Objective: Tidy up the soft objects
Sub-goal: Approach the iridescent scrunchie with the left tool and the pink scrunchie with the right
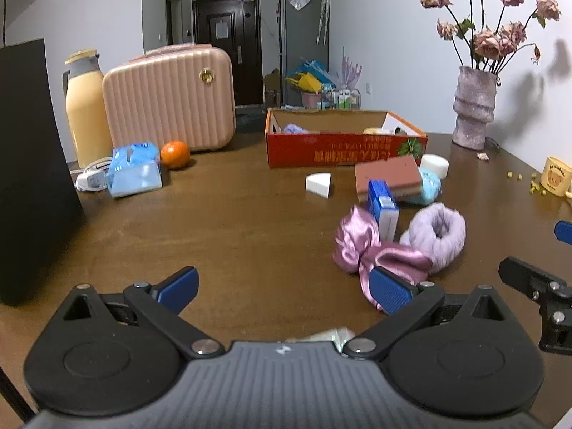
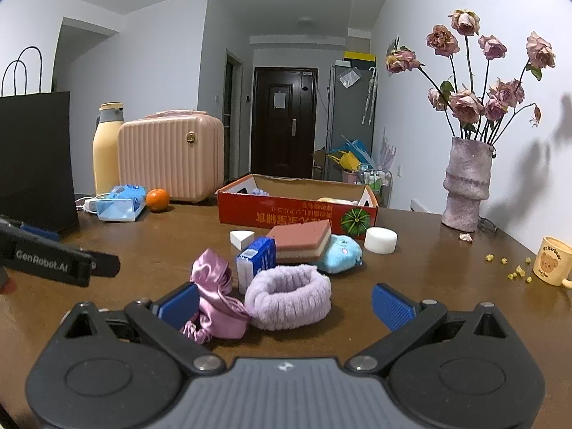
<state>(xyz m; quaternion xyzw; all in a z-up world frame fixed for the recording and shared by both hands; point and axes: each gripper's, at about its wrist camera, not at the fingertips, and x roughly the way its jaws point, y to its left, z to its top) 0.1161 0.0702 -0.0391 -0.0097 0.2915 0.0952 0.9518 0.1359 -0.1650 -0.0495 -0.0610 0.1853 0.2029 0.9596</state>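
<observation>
On the brown table lies a cluster of soft items: a pink satin scrunchie (image 1: 361, 246) (image 2: 214, 296), a fluffy lilac headband (image 1: 438, 234) (image 2: 287, 296), a blue tissue pack (image 1: 382, 205) (image 2: 255, 261), a pink layered sponge (image 1: 389, 177) (image 2: 302, 241), a light-blue plush toy (image 1: 427, 186) (image 2: 339, 254), a white wedge sponge (image 1: 318, 184) (image 2: 242, 238) and a white round puff (image 1: 434, 165) (image 2: 380, 240). A red cardboard box (image 1: 343, 152) (image 2: 286, 214) behind them holds a few items. My left gripper (image 1: 284, 291) is open, with the scrunchie by its right finger. My right gripper (image 2: 284, 304) is open around the scrunchie and headband.
A pink ribbed case (image 1: 169, 98), a yellow thermos (image 1: 85, 107), an orange (image 1: 175, 154), a blue wipes pack (image 1: 134, 169) and a black bag (image 1: 32, 171) stand at the left. A vase of dried roses (image 2: 464, 186) and a bear mug (image 2: 550, 266) with yellow crumbs stand at the right.
</observation>
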